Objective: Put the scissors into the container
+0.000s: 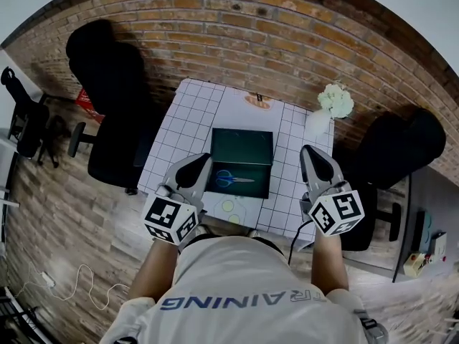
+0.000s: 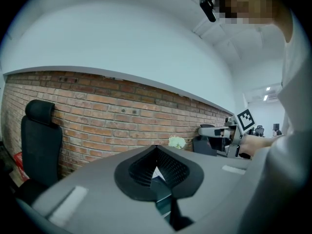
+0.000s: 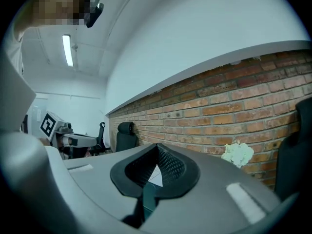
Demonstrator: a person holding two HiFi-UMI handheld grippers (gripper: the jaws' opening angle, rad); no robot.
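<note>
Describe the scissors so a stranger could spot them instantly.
Find the white gridded table against the brick wall. A dark green container sits at its middle, and the scissors lie in its near half: the only thing there with blue handles.

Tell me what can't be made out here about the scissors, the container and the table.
- Scissors, head view: too small to tell whether the blades are fully closed.
- Container, both gripper views: all but a sliver blocked by each gripper's own grey body.
- Table near edge, head view: covered by the left tongs, right tongs and the person's torso.
- Orange item, head view: too small to identify.
</note>
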